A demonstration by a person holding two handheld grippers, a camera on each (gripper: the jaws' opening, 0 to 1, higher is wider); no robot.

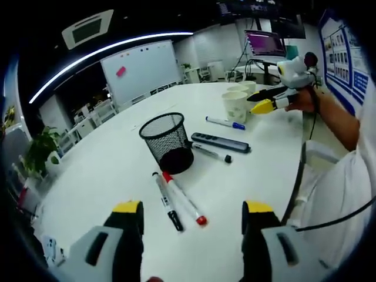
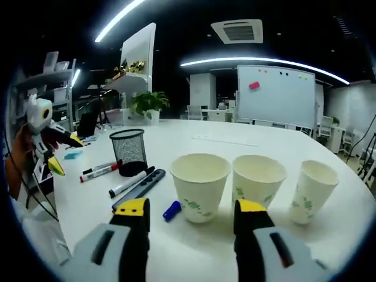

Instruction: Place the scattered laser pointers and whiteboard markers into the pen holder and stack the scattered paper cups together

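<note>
Tongs come first. The left tongs [image 1: 192,214] have yellow tips that stand wide apart, with nothing between them. They hang over the big white round counter [image 1: 106,170]. Just past their tips lie two whiteboard markers side by side: a white marker with a black cap [image 1: 164,200] and a white marker with red ends [image 1: 184,198]. A bit farther out stands the black wire mesh pen holder [image 1: 167,143]. From here I cannot see anything inside it, though its inside is not clear. On the far right side of the holder lie another white marker with a black cap [image 1: 212,153] and a long dark flat laser pointer [image 1: 220,143]. Farther still lies a white marker with a blue cap [image 1: 225,123].

The right tongs [image 2: 191,217] are also spread apart and hold nothing. They point at the nearest pale paper cup with a green print [image 2: 200,185], which stands right ahead of their tips. Two more pale paper cups, the middle cup [image 2: 257,181] and the far right cup [image 2: 311,190], stand in a row off to the right of it. Each one is on its own, close together but not inside each other. The blue cap of the marker peeks out just left of the nearest cup.

I think the job has hardly begun. All four markers and the pointer lie out on the counter, and no cups are stacked. Everything is still left to do.
</note>
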